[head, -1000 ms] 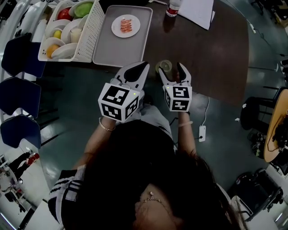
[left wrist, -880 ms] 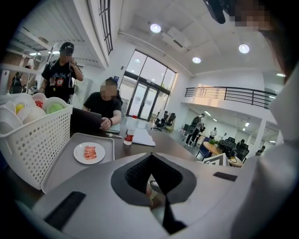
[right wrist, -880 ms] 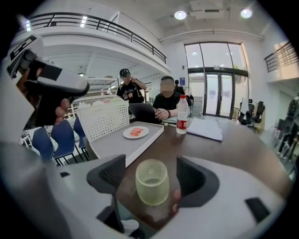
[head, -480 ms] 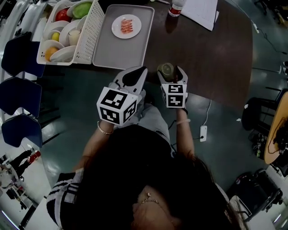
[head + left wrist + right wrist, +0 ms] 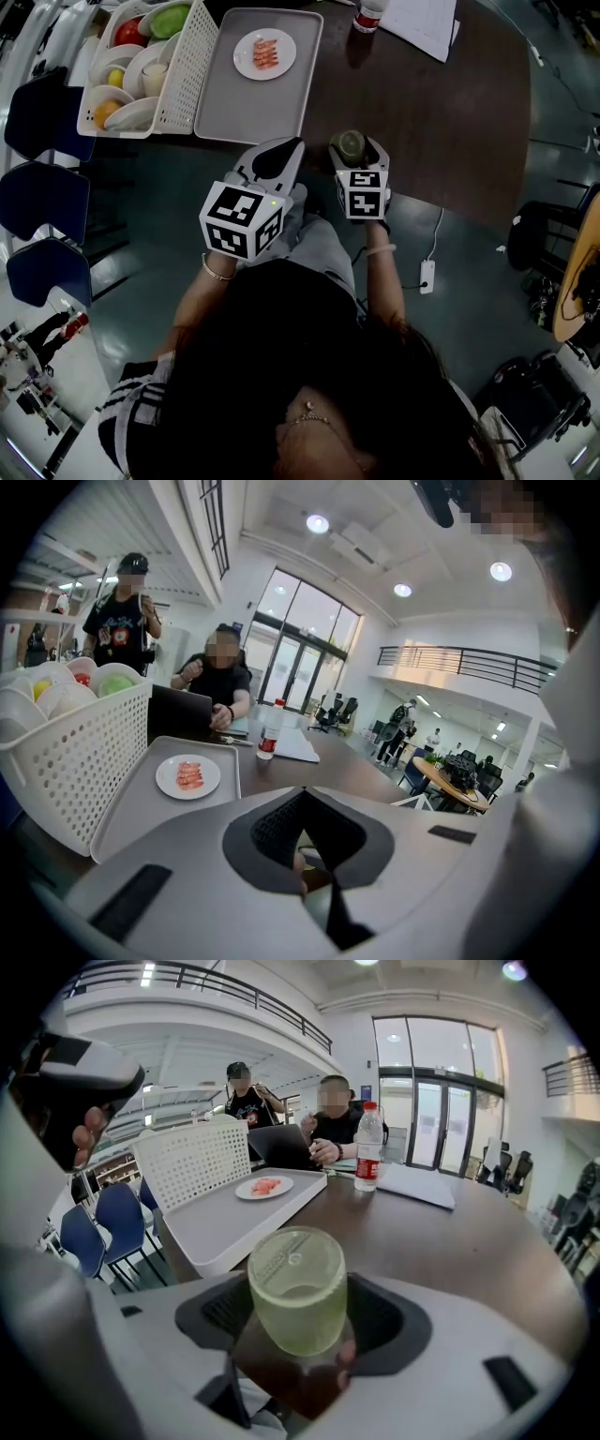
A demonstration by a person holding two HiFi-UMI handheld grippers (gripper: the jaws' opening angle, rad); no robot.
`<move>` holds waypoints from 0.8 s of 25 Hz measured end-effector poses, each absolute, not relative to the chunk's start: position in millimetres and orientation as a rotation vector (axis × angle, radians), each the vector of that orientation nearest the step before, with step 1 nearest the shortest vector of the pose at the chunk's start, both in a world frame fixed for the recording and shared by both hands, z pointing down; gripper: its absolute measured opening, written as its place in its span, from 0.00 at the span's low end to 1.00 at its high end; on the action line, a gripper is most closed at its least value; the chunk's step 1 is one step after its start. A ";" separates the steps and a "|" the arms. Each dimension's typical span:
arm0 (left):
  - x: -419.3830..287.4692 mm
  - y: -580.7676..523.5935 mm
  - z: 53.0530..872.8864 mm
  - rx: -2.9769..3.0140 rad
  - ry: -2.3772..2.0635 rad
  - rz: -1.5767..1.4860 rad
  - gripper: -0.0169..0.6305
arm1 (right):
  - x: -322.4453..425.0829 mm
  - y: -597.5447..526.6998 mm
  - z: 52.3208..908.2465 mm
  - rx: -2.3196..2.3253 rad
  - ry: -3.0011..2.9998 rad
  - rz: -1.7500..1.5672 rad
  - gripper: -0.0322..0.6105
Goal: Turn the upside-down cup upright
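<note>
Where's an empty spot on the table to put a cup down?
The brown table is bare right of the grey tray, from the paper down to the cup. The tray is bare around its plate. The white basket is full of bowls.

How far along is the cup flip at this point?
Done: the right gripper has its jaws either side of the cup, close against its wall. In hand: the grasp, though whether the jaws press is unclear. Left: the cup stands base-up on the table, so lifting, flipping and setting down remain.
</note>
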State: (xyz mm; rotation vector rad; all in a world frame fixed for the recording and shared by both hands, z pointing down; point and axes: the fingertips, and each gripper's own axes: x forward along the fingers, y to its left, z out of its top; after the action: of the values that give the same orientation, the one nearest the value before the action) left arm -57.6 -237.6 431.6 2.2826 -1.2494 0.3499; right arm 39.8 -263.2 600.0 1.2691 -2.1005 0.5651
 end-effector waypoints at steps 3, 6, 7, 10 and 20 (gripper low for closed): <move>-58.6 -237.5 430.0 2.287 -1.251 0.344 0.03 | 40.3 -263.1 600.1 1.277 -2.094 0.578 0.56; -60.6 -238.4 427.3 2.297 -1.252 0.334 0.03 | 41.0 -264.4 594.2 1.298 -2.100 0.593 0.55; -61.7 -238.9 426.4 2.299 -1.252 0.330 0.03 | 41.1 -264.6 590.8 1.305 -2.105 0.599 0.55; -63.5 -240.4 424.0 2.305 -1.247 0.319 0.03 | 41.0 -264.7 578.7 1.325 -2.131 0.624 0.55; -59.5 -244.6 408.6 2.339 -1.222 0.251 0.03 | 47.5 -261.9 526.0 1.418 -2.268 0.767 0.55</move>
State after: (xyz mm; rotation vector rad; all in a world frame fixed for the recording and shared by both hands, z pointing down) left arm -59.5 -244.6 408.6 2.3387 -1.2218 0.2510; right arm 47.5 -261.9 526.0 1.4182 -2.2676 0.7674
